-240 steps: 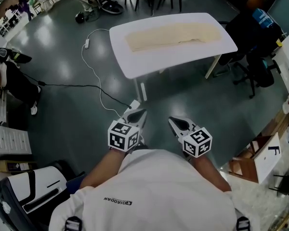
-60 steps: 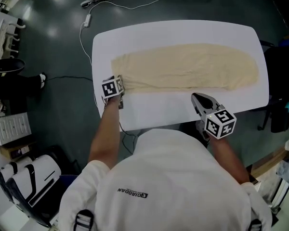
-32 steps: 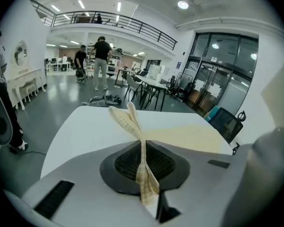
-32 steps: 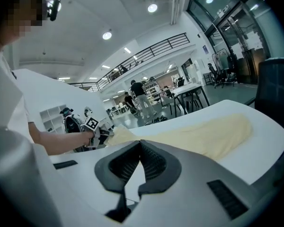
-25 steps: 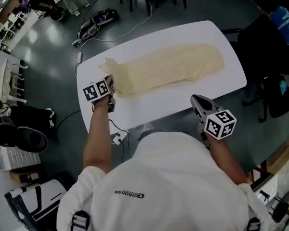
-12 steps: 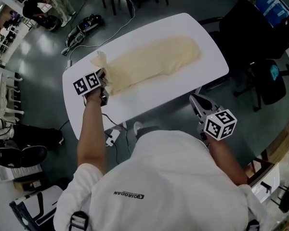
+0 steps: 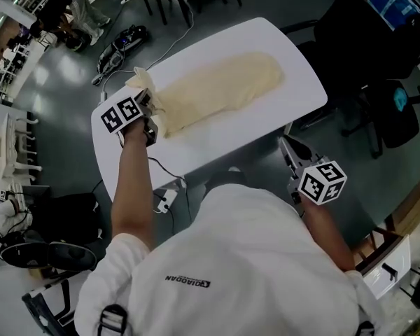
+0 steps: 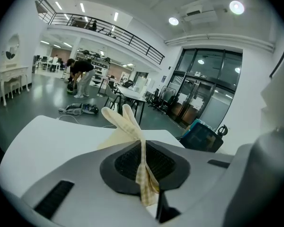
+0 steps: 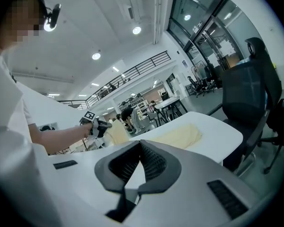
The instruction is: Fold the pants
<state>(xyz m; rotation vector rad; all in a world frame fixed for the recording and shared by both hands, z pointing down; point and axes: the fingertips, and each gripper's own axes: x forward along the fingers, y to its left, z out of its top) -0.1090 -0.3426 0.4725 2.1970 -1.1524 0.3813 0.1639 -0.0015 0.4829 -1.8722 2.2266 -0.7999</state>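
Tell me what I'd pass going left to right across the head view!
left gripper, pinching one end of the cloth → pants → right gripper → black chair

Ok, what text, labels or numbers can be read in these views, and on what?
"QIAODAN": on the back of the person's white shirt, upside down in the head view.
Left marker cube and right marker cube: black-and-white patterns only, no words.
Gripper views: nothing readable.
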